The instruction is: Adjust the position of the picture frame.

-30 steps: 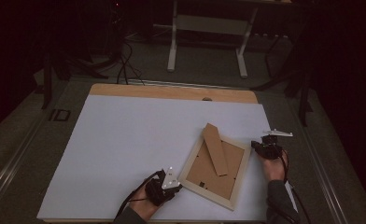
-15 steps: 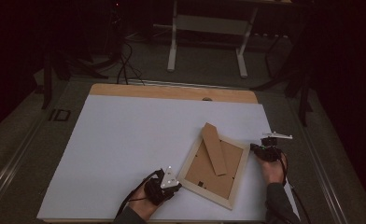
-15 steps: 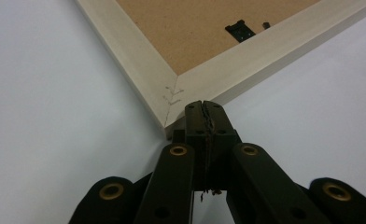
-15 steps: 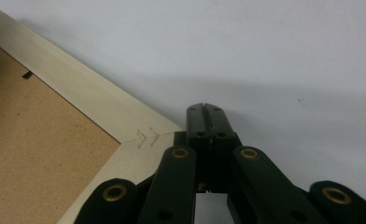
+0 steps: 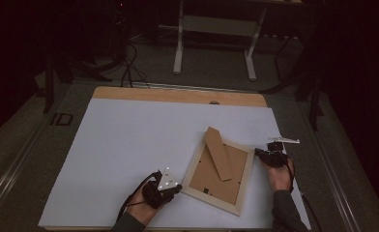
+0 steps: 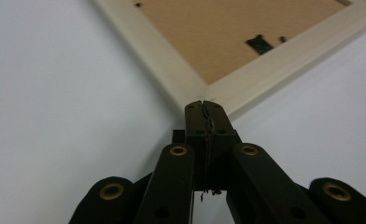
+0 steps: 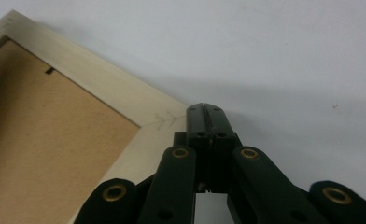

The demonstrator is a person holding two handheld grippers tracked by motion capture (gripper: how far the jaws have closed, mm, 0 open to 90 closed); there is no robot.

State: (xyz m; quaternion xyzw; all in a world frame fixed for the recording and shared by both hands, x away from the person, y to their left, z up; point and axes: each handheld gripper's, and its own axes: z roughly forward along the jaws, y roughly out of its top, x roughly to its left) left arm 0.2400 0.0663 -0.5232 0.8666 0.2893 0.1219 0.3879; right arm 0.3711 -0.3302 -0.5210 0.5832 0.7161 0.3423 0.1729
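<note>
On the table (image 5: 129, 145), a picture frame (image 5: 243, 186) lies face down between both grippers, left (image 5: 178, 187) and right (image 5: 258, 152), fingers pressed together at opposite corners.

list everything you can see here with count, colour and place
picture frame: 1, pale wood, face down on the near right of the sheet
stand flap: 1, brown, lying across the frame's back
sheet: 1, white, covering the table
table: 1, light wood, far edge bare
desk legs: 2, pale, on the floor beyond the table
cables: several, black, on the floor at far left
left gripper: 1, black, fingers shut at the frame's near left corner
right gripper: 1, black, fingers shut at the frame's right corner
</note>
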